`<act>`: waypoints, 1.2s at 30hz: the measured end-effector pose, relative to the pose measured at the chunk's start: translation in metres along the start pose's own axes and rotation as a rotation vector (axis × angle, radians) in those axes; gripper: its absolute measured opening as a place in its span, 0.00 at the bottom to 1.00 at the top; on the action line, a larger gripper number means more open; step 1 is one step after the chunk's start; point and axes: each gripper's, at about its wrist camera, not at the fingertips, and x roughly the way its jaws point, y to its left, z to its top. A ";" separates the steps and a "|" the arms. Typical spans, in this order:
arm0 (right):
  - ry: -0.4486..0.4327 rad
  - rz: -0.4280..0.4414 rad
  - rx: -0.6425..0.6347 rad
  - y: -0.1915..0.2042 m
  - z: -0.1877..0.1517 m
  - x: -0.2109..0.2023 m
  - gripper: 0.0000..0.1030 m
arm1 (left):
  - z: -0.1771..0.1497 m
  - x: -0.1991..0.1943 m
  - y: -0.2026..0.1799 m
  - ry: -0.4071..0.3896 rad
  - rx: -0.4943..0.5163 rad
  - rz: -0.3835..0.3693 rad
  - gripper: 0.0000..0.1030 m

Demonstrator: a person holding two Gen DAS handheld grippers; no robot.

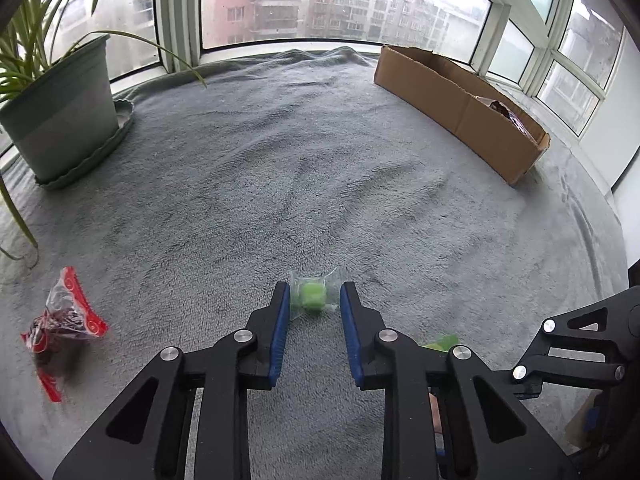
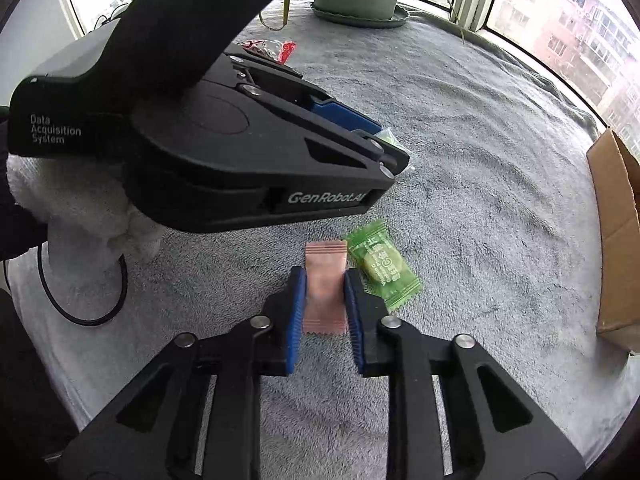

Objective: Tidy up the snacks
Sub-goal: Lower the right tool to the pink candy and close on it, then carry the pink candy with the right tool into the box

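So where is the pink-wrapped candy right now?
In the right wrist view the pink candy sits between the right gripper's blue pads on the grey blanket, touching the green candy on its right.

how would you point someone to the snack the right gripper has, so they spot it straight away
Start at the grey blanket on the window ledge and find the two black grippers side by side. The right gripper is shut on a flat pink wrapper with crimped zigzag ends. It touches a green wrapped candy lying on its right; only the pink one is plain, matte and pinched between blue pads.
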 end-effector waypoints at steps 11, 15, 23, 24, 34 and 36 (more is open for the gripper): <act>-0.003 0.098 0.085 -0.013 0.001 -0.003 0.19 | -0.002 -0.009 0.015 -0.014 -0.056 0.002 0.18; -0.017 0.106 0.101 -0.017 -0.002 -0.009 0.19 | -0.004 -0.014 0.019 -0.022 -0.072 0.003 0.18; -0.077 0.100 0.149 -0.034 -0.008 -0.035 0.18 | 0.001 -0.029 0.020 -0.052 -0.092 -0.014 0.18; -0.086 0.097 0.156 -0.036 -0.013 -0.043 0.18 | 0.002 -0.032 0.019 -0.057 -0.092 -0.018 0.18; -0.158 0.035 0.234 -0.079 -0.017 -0.079 0.18 | 0.019 -0.057 -0.007 -0.116 -0.051 -0.029 0.18; -0.171 0.022 0.249 -0.089 -0.016 -0.084 0.18 | 0.024 -0.061 -0.016 -0.127 -0.033 -0.033 0.18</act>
